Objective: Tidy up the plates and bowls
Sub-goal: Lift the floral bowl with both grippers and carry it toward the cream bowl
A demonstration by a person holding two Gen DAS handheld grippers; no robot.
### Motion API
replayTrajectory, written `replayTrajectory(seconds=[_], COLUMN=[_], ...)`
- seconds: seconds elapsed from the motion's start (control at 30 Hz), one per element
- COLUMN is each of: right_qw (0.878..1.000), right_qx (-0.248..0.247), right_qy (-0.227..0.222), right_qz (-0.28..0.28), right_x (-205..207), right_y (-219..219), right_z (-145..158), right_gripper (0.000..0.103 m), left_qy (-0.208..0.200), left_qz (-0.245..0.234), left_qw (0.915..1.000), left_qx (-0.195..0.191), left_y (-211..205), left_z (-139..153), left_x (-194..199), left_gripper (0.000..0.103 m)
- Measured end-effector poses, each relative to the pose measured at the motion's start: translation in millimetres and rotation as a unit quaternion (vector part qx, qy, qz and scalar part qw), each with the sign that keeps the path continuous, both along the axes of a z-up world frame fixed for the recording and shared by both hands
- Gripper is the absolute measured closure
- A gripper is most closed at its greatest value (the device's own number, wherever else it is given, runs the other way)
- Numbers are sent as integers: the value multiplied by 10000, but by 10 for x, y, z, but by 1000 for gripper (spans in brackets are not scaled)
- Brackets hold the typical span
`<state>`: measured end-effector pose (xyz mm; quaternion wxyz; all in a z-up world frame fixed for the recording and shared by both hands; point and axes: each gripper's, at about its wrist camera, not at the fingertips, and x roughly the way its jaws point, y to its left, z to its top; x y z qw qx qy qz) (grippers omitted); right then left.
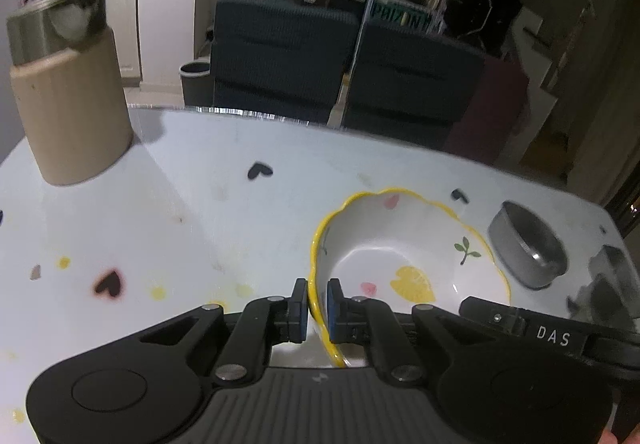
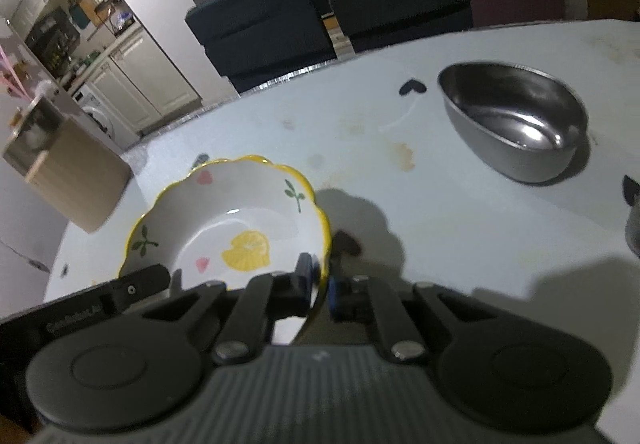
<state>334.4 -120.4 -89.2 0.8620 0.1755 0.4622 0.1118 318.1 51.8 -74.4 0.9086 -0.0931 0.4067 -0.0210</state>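
A white ceramic bowl (image 1: pixel 404 256) with a scalloped yellow rim and painted lemon and hearts is lifted a little off the table. My left gripper (image 1: pixel 318 300) is shut on its left rim, one pad inside and one outside. My right gripper (image 2: pixel 320 278) is shut on the same bowl (image 2: pixel 224 219) at its right rim. The other gripper's black body shows at the lower edge of each view. A steel bowl (image 1: pixel 528 244) (image 2: pixel 516 119) stands on the table to the right of the ceramic one.
A tan cylindrical canister (image 1: pixel 68 103) (image 2: pixel 72 171) with a metal lid stands at the table's far left. The white table (image 1: pixel 200 211) has heart prints. Dark chairs (image 1: pixel 280 51) stand beyond its far edge. A grey object (image 2: pixel 634 219) shows at the right edge.
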Motion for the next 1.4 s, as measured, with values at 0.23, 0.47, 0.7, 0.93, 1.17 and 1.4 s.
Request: replayTrajectory(seconds=[0.23,0.47,0.7,0.93,1.17,1.4], right_qw=[9993,9970,9952,9950,9972,9991], right_qx=[133,358,382,492,624,418], right_qy=[-361,-681,-897,-865,-408,-37], right_qz=[2,29,58,2,-16,68], right_x=[-257,-601,-924,-1297,-1470,-1648], right_y=[-44,-58,-45,-108,-175,-81], right_z=[353,693,909,925,799,718], right_gripper=[94,94,95,95,95,94], left_qy=[-396,-786,-977,-959,-640,-315], left_qz=[-49,-104,-250,-489,-662,-728], left_qw=[9992,9967,9947,9940,9957,9968], left_qx=[-89,-157,-210,-202,-86,27], left_y=[71,166,197,202,190,239], left_z=[364,664,811,789,618,460], left_x=[-352,-753,-1113,-1389,-1552,-1631], left_gripper=[93,93,93,93,93,93])
